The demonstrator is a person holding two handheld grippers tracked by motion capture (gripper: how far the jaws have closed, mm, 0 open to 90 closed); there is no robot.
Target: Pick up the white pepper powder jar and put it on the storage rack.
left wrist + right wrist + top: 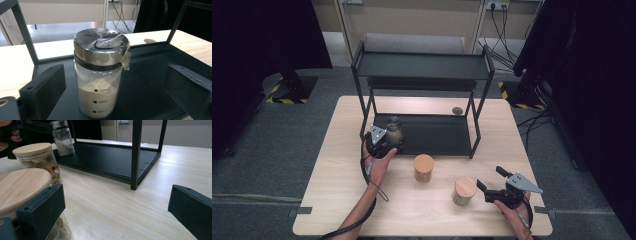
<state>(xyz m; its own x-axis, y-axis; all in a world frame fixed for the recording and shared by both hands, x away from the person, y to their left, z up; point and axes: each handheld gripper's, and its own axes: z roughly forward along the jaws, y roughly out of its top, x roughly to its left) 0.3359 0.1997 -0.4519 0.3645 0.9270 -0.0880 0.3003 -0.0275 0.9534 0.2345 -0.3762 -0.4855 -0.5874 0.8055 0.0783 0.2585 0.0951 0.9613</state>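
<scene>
So far, one jar looks placed: the powder jar with the metal lid stands upright on the bottom shelf of the black rack, near its left end. The left gripper sits right at it, and in the left gripper view the jaws stand wide apart on either side of the glass, with clear gaps and no pad touching. That reads to me as a jar just set down and let go, though a fresh approach to pick it up would look much the same.

Moving right, the first wooden-lidded jar stands on the table in front of the rack, untouched, with rolled wafers or the like inside. Next to it on the right is the second wooden-lidded jar, also on the bare table. The right gripper waits just beside this jar with its jaws spread and nothing between them; the right gripper view puts the lid off to the left of the near jaw.

If the work is stocking the rack, one jar is done and two are left, and the top shelf is still bare.
</scene>
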